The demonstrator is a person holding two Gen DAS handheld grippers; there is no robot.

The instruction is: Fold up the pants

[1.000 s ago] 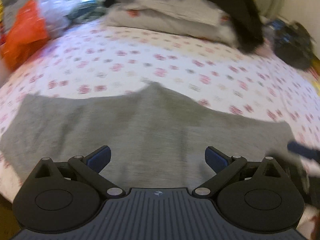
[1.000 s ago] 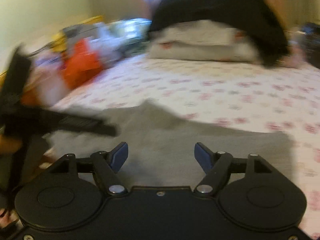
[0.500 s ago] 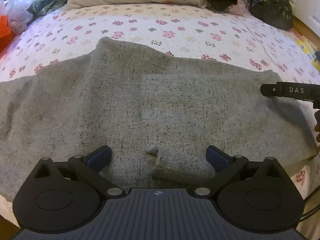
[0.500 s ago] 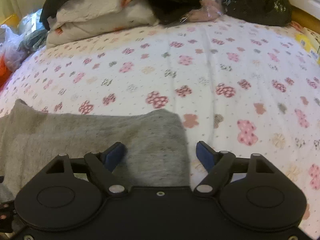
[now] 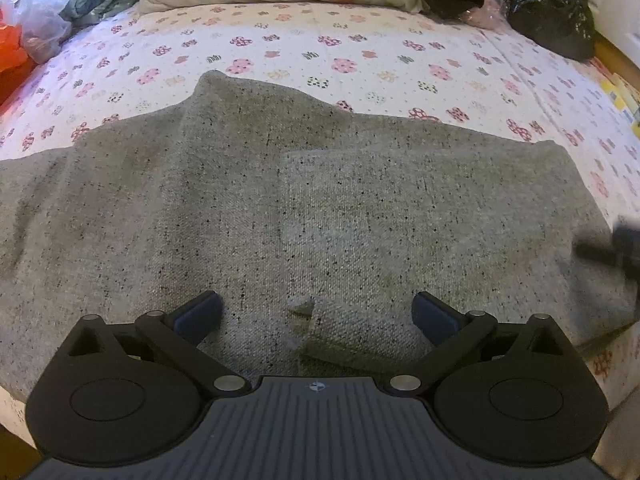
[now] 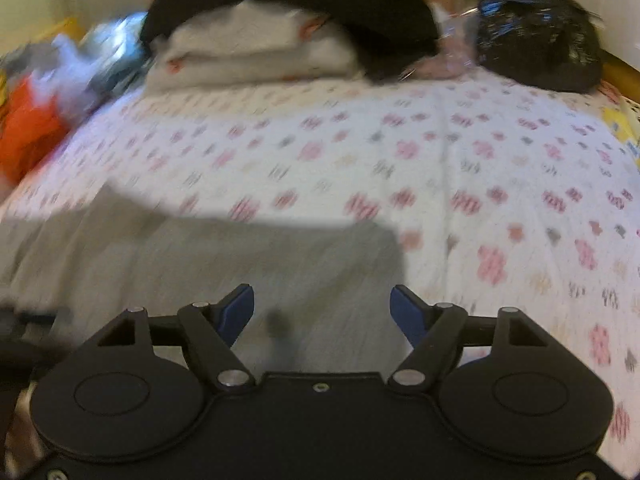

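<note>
Your left gripper (image 5: 316, 314) and right gripper (image 6: 322, 312) both hover spread and empty over the speckled grey knit pants (image 5: 248, 200), which lie flat directly ahead, long axis crosswise, their right end edge just beyond your right gripper.

Your pants (image 5: 248, 208) are coarse grey knit cloth with dark flecks, matt. They lie on the bed (image 5: 360, 52), under smooth printed cotton. Your left gripper (image 5: 316, 314) is matt black plastic with small shiny metal pins; a glossy black plastic bag (image 5: 548, 20) sits at the bed's far right corner.
</note>
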